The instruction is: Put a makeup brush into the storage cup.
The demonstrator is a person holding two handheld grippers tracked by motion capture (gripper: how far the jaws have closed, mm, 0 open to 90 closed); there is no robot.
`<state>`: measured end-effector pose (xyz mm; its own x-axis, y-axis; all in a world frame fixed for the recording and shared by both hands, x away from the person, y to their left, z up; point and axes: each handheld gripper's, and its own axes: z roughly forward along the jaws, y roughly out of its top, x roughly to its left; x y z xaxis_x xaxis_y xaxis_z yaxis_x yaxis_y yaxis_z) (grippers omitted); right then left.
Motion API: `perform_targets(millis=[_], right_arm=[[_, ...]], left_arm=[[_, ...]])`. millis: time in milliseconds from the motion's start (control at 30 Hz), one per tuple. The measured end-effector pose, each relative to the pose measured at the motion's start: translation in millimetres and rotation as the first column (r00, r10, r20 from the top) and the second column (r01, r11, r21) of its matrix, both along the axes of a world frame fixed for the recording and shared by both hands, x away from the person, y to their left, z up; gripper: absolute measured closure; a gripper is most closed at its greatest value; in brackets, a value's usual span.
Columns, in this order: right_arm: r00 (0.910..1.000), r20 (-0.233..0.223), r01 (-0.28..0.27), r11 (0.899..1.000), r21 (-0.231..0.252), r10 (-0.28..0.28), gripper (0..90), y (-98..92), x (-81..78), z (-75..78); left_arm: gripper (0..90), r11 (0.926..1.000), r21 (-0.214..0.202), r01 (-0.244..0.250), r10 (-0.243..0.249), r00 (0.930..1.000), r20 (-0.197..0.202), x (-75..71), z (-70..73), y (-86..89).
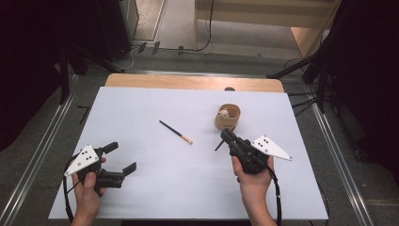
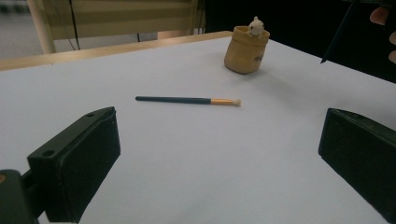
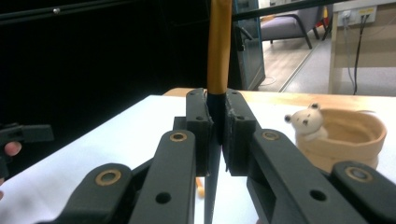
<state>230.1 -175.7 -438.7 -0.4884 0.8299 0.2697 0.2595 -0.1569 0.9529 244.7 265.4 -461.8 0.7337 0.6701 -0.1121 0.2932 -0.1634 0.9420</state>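
Brush [image 3: 218,56] clamped in right gripper [image 1: 229,136] fingers beside cup [image 1: 228,117]; left gripper [image 1: 120,157] fingers wide.

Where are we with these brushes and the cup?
Nothing is in the cup yet apart from its small bear figure. In hand: the right hand-held gripper is shut on one brush, held beside the cup. Left: the second brush lies on the table; the left hand-held gripper is open.
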Motion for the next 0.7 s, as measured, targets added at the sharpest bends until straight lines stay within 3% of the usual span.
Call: perform_targets(millis=[567,700], right_arm=[[0.9977,0.054,0.043,0.998,-0.052,-0.040,84.4,-11.6,26.4,27.4],[0.9948,0.086,0.060,0.997,-0.058,-0.055,84.3,-14.6,34.2,32.8]], left_arm=[[0.0,0.9989,-0.034,-0.034,0.034,0.9994,0.002,1.4,-0.3,23.4],[0.0,0.9982,-0.043,-0.042,0.042,0.9991,0.000,1.9,-0.5,26.7]])
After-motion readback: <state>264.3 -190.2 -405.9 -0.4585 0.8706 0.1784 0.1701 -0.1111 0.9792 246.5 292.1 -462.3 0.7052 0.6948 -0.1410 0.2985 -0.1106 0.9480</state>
